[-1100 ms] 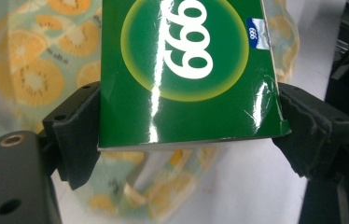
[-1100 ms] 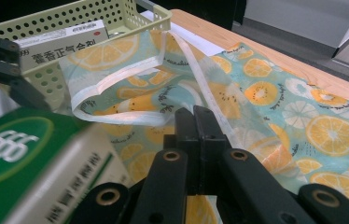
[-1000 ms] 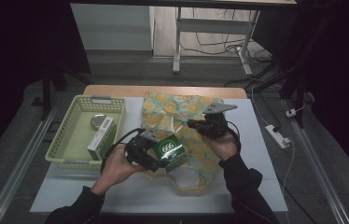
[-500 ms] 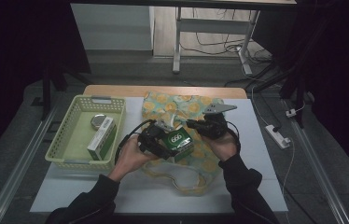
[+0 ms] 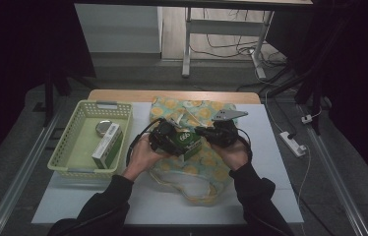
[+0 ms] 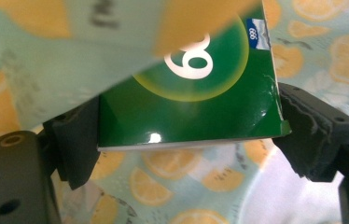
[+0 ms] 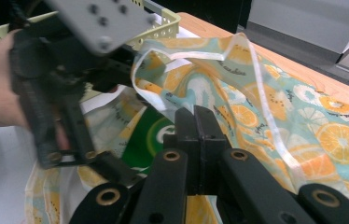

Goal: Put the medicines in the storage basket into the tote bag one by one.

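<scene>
Between the jaws of the left gripper (image 6: pixel 186 135) sits a green box (image 6: pixel 186 107), clamped at both sides, its far end under the edge of a lemon-print bag (image 5: pixel 192 167). Just beyond it, the right gripper (image 7: pixel 195 122) has its jaws pressed together, pinching the bag's rim. Left of both stands a yellow basket (image 5: pixel 74 152).

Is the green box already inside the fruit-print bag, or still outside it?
Partly in: the bag edge overlaps the green box's top, while its lower part remains uncovered.

Green box (image 6: pixel 186 107) tilted, half inside mouth of orange-print bag (image 5: pixel 192 167) lying on table.
</scene>
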The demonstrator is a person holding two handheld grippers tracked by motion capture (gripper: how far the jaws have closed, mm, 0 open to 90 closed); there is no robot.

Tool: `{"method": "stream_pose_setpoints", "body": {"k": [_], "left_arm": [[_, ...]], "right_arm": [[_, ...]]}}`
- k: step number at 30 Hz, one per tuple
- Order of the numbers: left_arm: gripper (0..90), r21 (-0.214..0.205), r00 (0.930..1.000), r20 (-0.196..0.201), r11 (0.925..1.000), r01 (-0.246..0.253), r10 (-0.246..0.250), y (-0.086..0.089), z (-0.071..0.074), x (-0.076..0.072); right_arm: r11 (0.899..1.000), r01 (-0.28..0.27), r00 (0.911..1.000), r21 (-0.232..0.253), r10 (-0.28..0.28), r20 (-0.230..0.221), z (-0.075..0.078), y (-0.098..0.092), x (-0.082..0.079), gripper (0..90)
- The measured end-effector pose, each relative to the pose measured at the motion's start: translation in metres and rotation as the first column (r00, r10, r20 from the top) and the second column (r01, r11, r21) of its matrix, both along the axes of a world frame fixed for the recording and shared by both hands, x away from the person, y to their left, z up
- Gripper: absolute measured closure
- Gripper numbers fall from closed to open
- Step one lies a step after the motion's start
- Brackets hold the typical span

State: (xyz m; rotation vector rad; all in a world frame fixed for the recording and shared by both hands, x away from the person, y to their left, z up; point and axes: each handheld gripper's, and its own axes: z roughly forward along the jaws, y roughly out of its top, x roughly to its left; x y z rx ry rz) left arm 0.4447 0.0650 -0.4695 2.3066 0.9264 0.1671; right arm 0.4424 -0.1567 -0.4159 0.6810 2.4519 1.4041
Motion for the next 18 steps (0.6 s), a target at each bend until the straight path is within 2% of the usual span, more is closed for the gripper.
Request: {"method": "stream_pose_setpoints", "body": {"k": [10, 18], "left_arm": [[16.4, 0.009, 0.9965, 0.013, 0.9965, -0.083, 0.083, 0.0, -0.004, 0.021], [16.3, 0.015, 0.9894, 0.058, 0.9908, -0.134, 0.133, -0.002, -0.009, 0.033]], "right_arm": [[1.0, -0.007, 0.9999, -0.01, 0.007, -0.01, -0.003, 0.003, 0.0, 90.0], [1.0, -0.001, 0.9999, -0.011, 0.001, -0.017, -0.004, 0.002, 0.002, 90.0]]}}
